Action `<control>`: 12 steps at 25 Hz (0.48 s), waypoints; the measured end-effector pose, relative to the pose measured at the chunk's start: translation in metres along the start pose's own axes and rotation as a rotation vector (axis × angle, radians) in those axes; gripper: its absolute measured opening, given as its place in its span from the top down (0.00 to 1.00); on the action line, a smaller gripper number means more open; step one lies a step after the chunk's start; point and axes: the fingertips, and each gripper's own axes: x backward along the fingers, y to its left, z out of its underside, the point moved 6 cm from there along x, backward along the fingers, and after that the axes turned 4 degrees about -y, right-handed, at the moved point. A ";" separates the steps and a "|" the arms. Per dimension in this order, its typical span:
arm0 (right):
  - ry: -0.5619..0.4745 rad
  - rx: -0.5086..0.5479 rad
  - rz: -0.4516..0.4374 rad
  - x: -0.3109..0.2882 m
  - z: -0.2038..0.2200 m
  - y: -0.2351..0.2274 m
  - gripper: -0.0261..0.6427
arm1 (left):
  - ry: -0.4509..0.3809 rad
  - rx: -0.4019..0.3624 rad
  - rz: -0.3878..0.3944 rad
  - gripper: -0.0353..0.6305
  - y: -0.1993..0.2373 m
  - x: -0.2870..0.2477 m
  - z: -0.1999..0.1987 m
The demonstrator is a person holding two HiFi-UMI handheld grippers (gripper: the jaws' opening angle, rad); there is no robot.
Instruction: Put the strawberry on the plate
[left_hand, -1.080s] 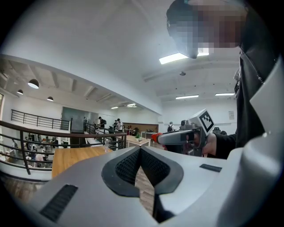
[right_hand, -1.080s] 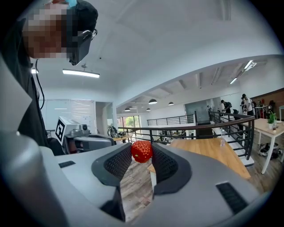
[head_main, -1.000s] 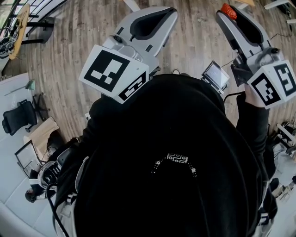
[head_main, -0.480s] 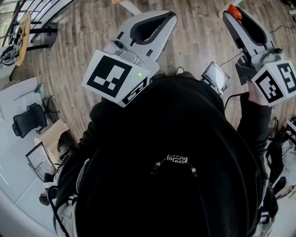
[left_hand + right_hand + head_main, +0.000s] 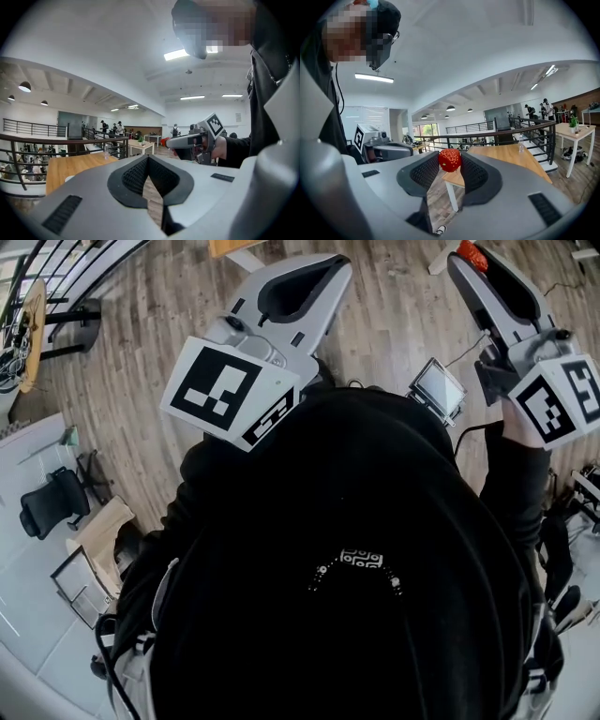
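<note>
My right gripper is shut on a red strawberry, pinched at the tips of its dark pads. In the head view the strawberry shows at the top right, at the tip of the right gripper. My left gripper is held out beside it, its tips together with nothing between them; its own view shows the same left gripper. A wooden table lies ahead, with a small white rounded edge on it, perhaps the plate. Each gripper shows in the other's view.
The wooden table stands beside a black railing and a staircase. A small screen device and an office chair stand on the plank floor. People stand far off in the hall.
The floor has slid beneath the head view and a wooden table's edge has entered at the top. Both grippers have kept their pose, the strawberry still in the right one.
</note>
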 end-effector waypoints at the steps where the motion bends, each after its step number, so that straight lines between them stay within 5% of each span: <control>1: -0.003 0.004 0.009 -0.006 -0.006 -0.003 0.73 | -0.009 0.003 0.008 0.95 0.008 -0.005 -0.003; 12: -0.006 0.027 0.093 -0.038 -0.023 -0.023 0.73 | -0.060 -0.002 0.115 0.95 0.056 -0.043 -0.010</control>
